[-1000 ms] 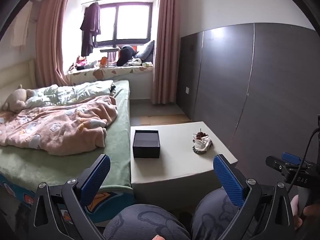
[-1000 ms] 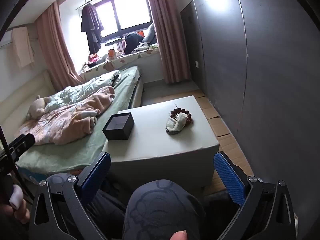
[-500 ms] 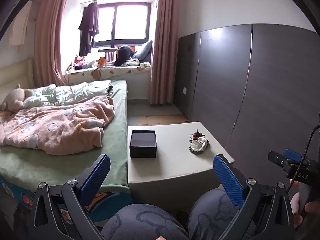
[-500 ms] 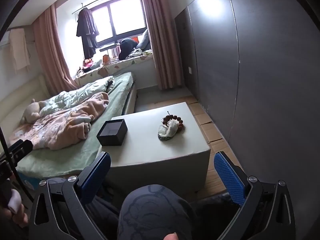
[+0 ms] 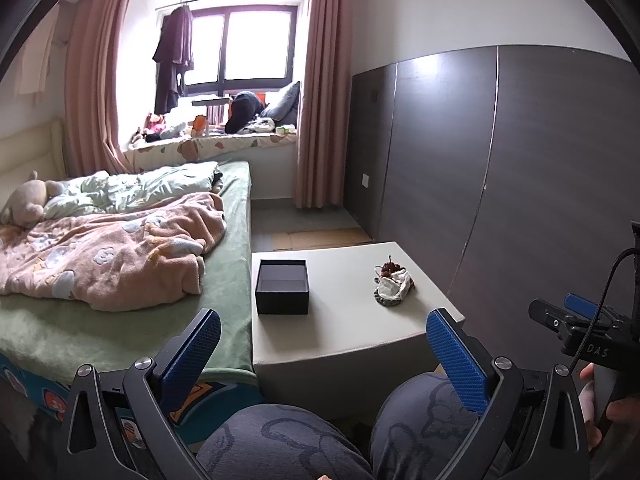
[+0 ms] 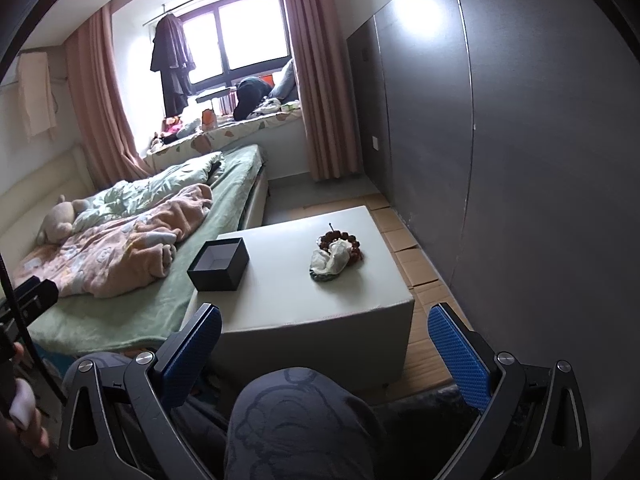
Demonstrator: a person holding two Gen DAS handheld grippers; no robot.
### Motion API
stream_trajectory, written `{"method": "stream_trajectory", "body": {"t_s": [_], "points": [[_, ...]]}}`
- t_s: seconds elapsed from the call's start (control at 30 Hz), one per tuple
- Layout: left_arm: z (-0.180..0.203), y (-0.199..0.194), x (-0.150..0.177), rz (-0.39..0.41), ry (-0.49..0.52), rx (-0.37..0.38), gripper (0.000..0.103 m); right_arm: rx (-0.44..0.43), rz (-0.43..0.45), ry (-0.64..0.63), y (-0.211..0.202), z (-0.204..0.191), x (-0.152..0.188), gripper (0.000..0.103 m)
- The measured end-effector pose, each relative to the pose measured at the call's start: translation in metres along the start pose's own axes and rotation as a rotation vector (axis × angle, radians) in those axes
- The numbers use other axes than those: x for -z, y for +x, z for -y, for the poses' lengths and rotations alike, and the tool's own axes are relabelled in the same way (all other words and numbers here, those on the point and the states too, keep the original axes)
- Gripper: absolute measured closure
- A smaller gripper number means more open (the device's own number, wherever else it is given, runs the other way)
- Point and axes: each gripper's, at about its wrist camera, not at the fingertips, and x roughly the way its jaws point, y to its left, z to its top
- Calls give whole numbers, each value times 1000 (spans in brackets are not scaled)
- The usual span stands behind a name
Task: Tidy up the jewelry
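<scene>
Daylight came from the window (image 5: 240, 50), which was blown out to white in both views. The room was otherwise dim and soft-lit, with a pale glare patch on the dark wall panel (image 6: 416, 20). Fisheye distortion bent the walls and curtains (image 5: 324, 80), and black vignetting filled the corners. Focus was fairly sharp throughout; shadows were faint.

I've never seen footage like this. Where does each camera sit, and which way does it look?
Left wrist: rides the open left gripper, facing the table over the person's knees; right gripper at the edge.
Right wrist: rides the open right gripper, facing the table from its right side, over one knee.
Both share the black box and jewelry pile.
</scene>
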Motion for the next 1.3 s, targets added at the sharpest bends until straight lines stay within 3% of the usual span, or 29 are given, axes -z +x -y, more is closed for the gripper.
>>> {"method": "stream_trajectory", "body": {"t_s": [1.03,1.3], "points": [[2,-8,0,-1,-9,29,0,7,17,-14,-6,-9,3,0],[0,-8,0,5,-13,26,0,53,13,-34,-5,-15,3,0]]}}
